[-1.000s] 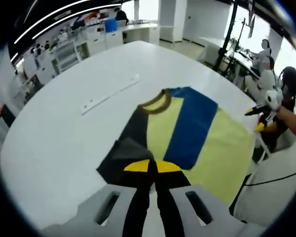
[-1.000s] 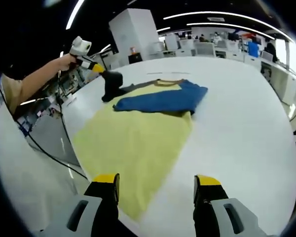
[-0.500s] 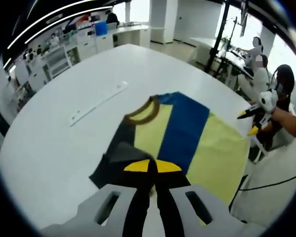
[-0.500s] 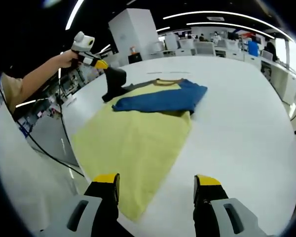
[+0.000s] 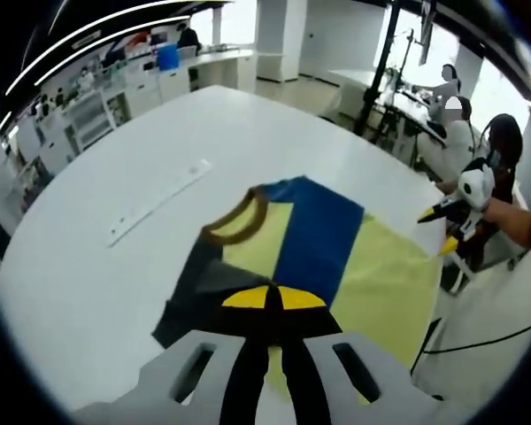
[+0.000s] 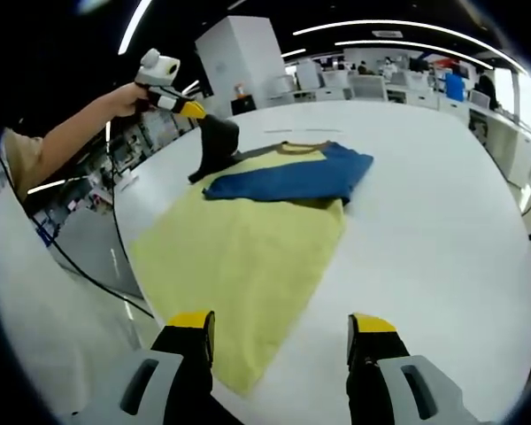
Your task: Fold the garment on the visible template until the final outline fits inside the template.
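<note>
The right gripper (image 6: 281,341), jaws apart and empty, hovers over the yellow shirt (image 6: 248,239) spread on the white table (image 6: 425,204). A blue sleeve lies folded across its chest. Farther off, the left gripper (image 5: 267,299) pinches and lifts the dark sleeve (image 6: 216,146).

You're working over a wide white table (image 6: 442,195) with a rounded edge. A yellow shirt (image 6: 248,248) lies flat on it, its blue sleeve (image 6: 292,181) folded across the chest and a brown collar (image 5: 239,221) at the neck end, while the dark sleeve (image 6: 217,146) is lifted off the surface. A thin white strip (image 5: 155,204) lies on the table beside the shirt, apart from it.
</note>
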Tool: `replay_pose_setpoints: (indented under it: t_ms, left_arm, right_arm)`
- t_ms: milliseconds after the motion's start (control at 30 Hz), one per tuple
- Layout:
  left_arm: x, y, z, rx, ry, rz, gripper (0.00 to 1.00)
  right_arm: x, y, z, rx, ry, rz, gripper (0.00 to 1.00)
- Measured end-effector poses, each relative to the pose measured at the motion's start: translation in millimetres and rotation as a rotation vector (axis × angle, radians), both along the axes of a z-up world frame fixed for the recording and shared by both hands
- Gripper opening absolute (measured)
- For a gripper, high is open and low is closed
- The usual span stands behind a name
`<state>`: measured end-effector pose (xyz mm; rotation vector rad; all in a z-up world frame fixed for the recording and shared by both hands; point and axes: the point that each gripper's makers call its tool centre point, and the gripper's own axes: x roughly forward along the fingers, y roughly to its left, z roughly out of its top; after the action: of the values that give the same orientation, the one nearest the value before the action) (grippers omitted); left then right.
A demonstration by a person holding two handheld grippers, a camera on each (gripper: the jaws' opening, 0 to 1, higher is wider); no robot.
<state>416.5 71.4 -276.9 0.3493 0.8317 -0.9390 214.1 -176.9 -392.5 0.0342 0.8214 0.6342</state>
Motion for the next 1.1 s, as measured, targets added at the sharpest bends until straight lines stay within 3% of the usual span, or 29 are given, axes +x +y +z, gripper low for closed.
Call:
replay_pose_setpoints:
  t_ms: [1100]
  left_arm:
    - [6.2, -98.0, 7.9, -0.099, 0.018, -0.095, 0.0]
  right_arm:
    - [-2.7, -4.7, -1.7, -0.001, 0.006, -0.01, 0.59]
